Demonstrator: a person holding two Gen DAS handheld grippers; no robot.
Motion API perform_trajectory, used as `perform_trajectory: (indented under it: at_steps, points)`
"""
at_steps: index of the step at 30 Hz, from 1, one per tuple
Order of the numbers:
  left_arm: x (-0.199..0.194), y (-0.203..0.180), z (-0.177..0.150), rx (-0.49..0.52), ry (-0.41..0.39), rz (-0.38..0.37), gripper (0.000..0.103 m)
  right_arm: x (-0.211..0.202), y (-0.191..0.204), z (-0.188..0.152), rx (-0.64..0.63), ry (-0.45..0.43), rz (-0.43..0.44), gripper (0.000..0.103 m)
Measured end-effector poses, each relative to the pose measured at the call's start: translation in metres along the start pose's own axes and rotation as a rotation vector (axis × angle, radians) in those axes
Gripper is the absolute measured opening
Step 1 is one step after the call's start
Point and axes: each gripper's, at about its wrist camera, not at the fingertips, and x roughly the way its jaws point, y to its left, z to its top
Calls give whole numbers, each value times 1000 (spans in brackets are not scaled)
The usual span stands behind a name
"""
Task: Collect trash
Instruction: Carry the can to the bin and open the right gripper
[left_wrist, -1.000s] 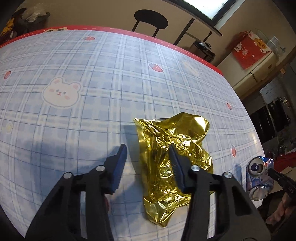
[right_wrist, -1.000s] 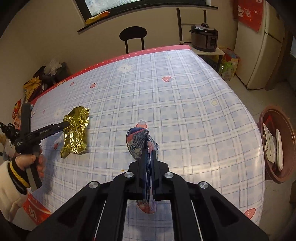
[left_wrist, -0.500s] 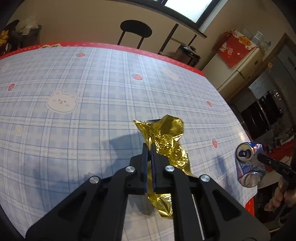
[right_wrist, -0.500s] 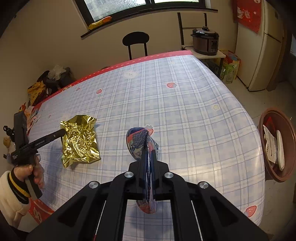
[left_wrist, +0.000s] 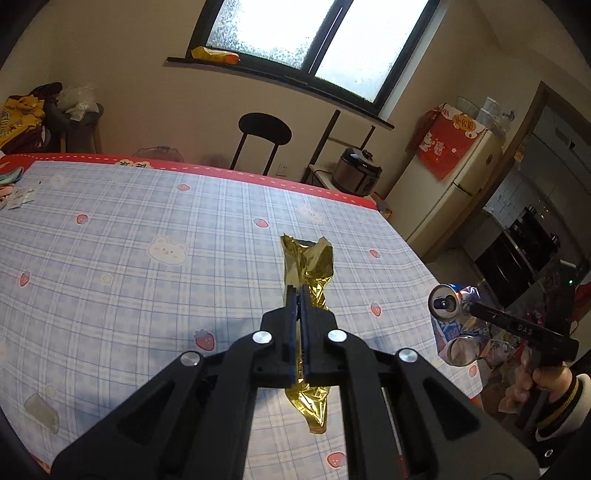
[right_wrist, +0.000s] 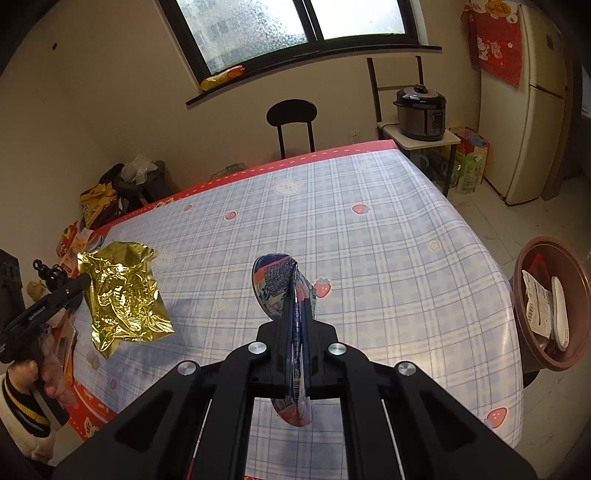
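Left wrist: left gripper (left_wrist: 298, 295) clamped on gold wrapper (left_wrist: 309, 266), off table (left_wrist: 110, 258).
Right wrist: right gripper (right_wrist: 297, 291) pinching crushed can (right_wrist: 282, 288).
Risk: thin foil edge grip, prob slips.

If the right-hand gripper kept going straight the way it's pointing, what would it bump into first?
Probably the blue plaid tablecloth. The right gripper, shut on a crushed blue drink can, points over the table toward a black round-backed chair; nothing else seems in line, though depth is unclear.

Beige walls, frosted window (left_wrist: 310, 40), black chair (right_wrist: 291, 122), cream fridge (right_wrist: 543, 107)
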Motion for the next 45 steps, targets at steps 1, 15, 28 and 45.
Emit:
perform_trajectory:
  at_steps: [1,15,28,45]
  points:
    - [-6,-2,0,-6,-7,0,6,-4,-3,0,6,-9,2,6]
    - [-27,-47,0,36,-39,3,6,-46,-63,-7,85,-86,-22,6]
    - [-4,-101,-2,56,-32,-20,6,-94,-174,-3,160,-155,-173,6]
    - [9,-142,-20,52,-17,15,6,-105,-320,37,201,-136,-429,45]
